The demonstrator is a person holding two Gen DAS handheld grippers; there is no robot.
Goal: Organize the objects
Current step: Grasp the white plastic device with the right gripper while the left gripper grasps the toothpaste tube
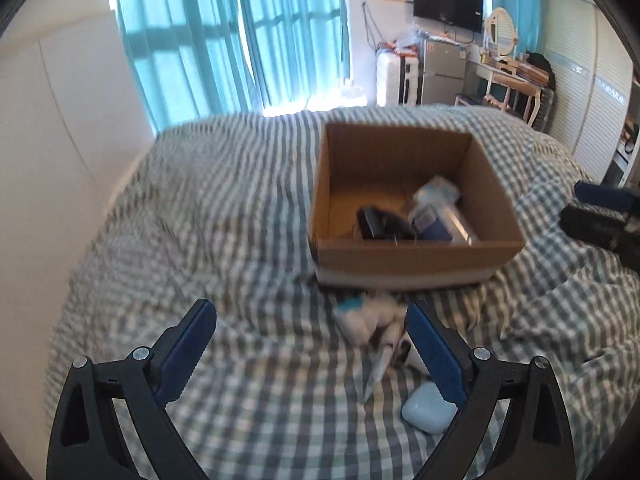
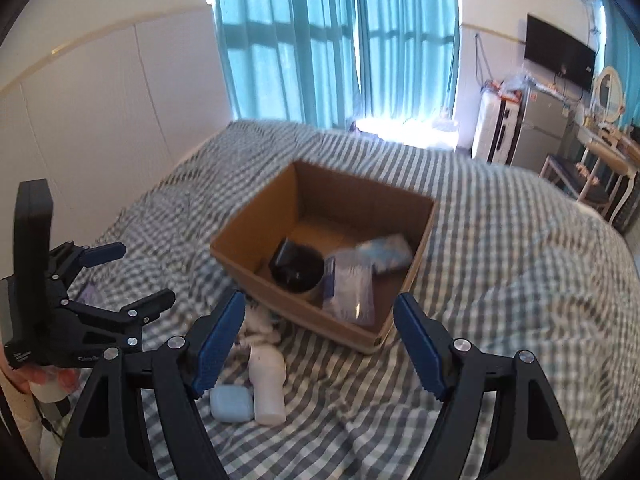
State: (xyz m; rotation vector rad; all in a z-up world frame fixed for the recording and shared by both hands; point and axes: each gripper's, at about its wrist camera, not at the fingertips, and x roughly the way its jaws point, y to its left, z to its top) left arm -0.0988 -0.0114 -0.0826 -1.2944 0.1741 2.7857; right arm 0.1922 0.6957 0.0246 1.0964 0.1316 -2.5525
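Observation:
An open cardboard box [image 1: 420, 258] [image 2: 256, 276] sits on the checked bedspread and holds a black round item [image 2: 297, 267], a clear packet [image 2: 352, 288] and a blue-white packet [image 2: 386, 250]. On the bed in front of the box lie a pale blue case [image 1: 426, 408] [image 2: 231, 403], a white bottle [image 2: 267, 380] and a white and teal bundle [image 1: 370, 312]. My left gripper [image 1: 310, 348] is open and empty, the case by its right finger; it also shows in the right wrist view [image 2: 138, 276]. My right gripper [image 2: 318, 340] is open and empty before the box.
The bed [image 1: 200, 216] has a grey and white checked cover with folds. A white wall panel [image 2: 100, 112] runs along its left side. Teal curtains [image 1: 240, 36] hang behind. A fridge [image 2: 538, 140], a TV [image 2: 560, 58] and a dressing table [image 2: 608, 148] stand at the far right.

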